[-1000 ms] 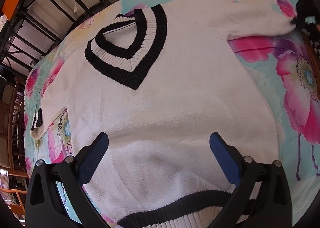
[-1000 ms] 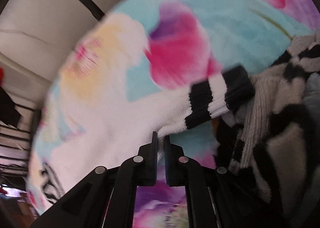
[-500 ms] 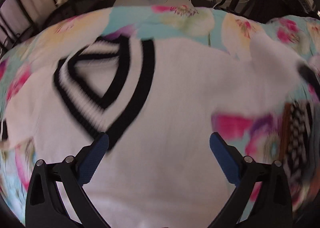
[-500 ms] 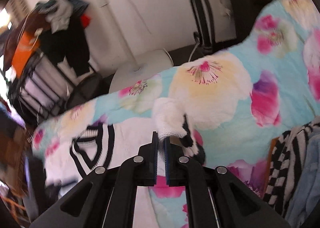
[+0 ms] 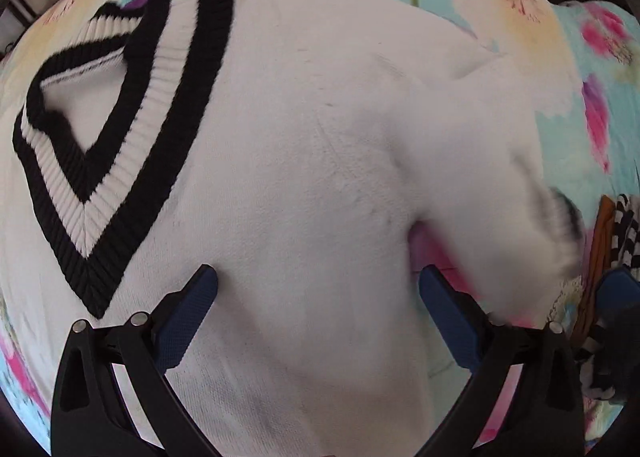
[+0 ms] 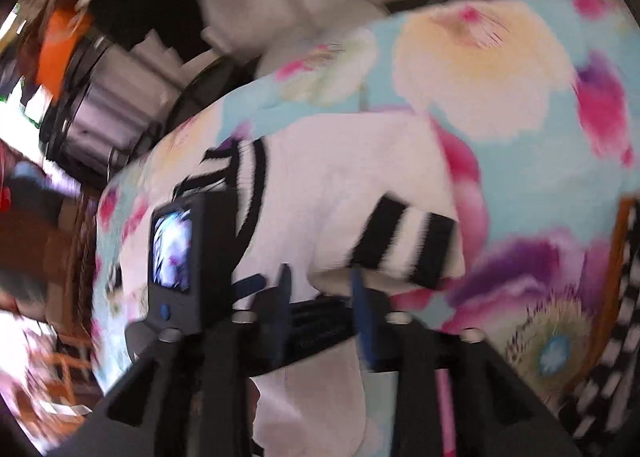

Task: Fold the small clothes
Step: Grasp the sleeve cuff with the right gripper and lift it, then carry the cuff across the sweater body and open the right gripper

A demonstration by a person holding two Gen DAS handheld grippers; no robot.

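A white knitted sweater with a black-and-white V collar lies flat on a flowered bedspread. My left gripper hangs open just above the chest, pointing straight down, with nothing between its blue pads. The right sleeve, ending in a black-striped cuff, is folded in towards the body and blurred with motion. My right gripper is opening its jaws just below that cuff. Its pads no longer press on the knit. The left gripper's body and screen stand close beside it.
A pile of other clothes, black-and-white checked knit and an orange piece, lies at the bedspread's right side. Beyond the far edge stand a dark metal rack with hanging garments and a pale wall.
The right gripper carried the sleeve's cuff from the outer right in over the sweater, then its jaws parted and let the cuff go. The left gripper moved up the sweater towards the collar and sank closer.
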